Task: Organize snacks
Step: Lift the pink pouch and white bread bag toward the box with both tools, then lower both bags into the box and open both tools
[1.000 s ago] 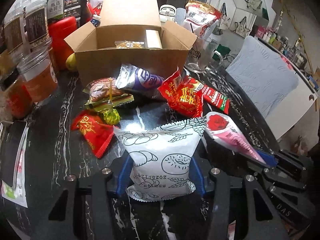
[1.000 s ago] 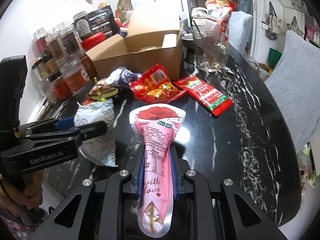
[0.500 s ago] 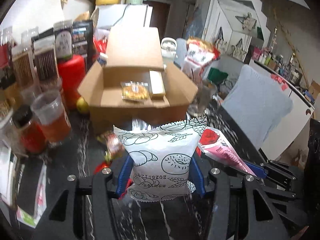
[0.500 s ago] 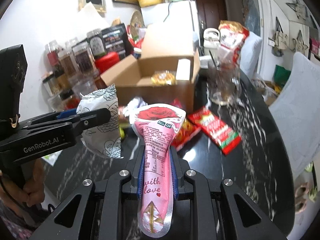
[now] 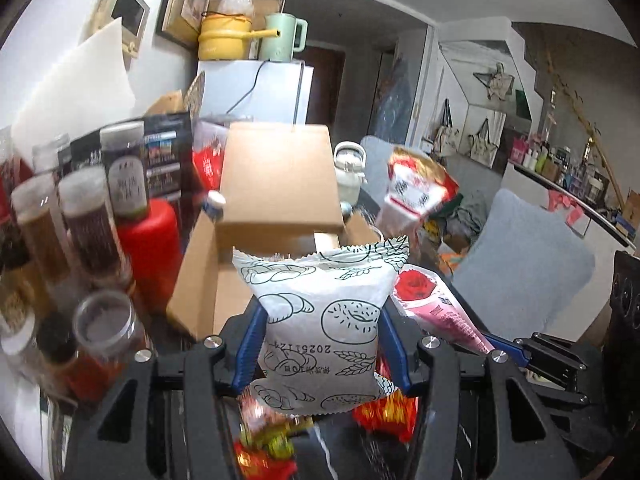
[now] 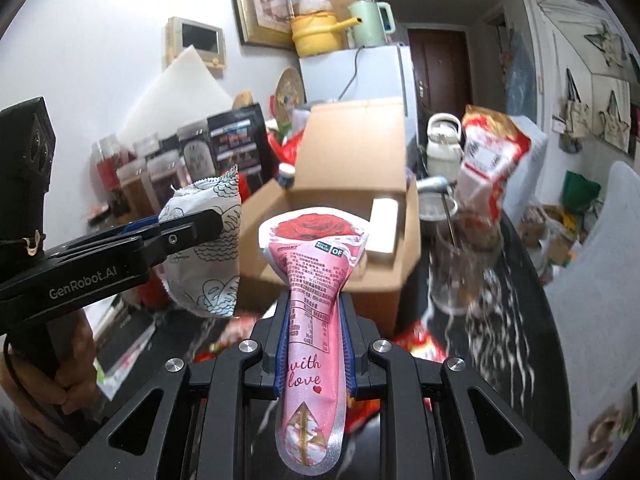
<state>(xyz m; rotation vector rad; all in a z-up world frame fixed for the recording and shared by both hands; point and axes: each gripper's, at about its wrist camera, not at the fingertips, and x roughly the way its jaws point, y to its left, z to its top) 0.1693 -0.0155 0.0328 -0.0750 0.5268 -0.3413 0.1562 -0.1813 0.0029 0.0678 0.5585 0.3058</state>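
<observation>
My left gripper [image 5: 320, 344] is shut on a white snack bag [image 5: 320, 324] printed with bread drawings and holds it in the air just before the open cardboard box [image 5: 276, 184]. My right gripper [image 6: 314, 344] is shut on a pink rose pouch [image 6: 314, 304] reading "with love", raised in front of the same box [image 6: 352, 152]. The pouch also shows in the left wrist view [image 5: 436, 312], to the right of the white bag. The white bag and the left gripper [image 6: 188, 236] show at the left of the right wrist view. A pale packet [image 6: 382, 232] lies inside the box.
Jars [image 5: 84, 232] and a red canister [image 5: 148, 248] stand left of the box. Red snack packets [image 5: 384, 412] lie on the black marble table below. A glass pitcher [image 6: 464, 264] and a red-and-white bag [image 6: 488, 160] stand right of the box.
Both grippers have risen from the table and moved toward the box, each still holding its snack. The loose packets on the table have dropped low in view.
</observation>
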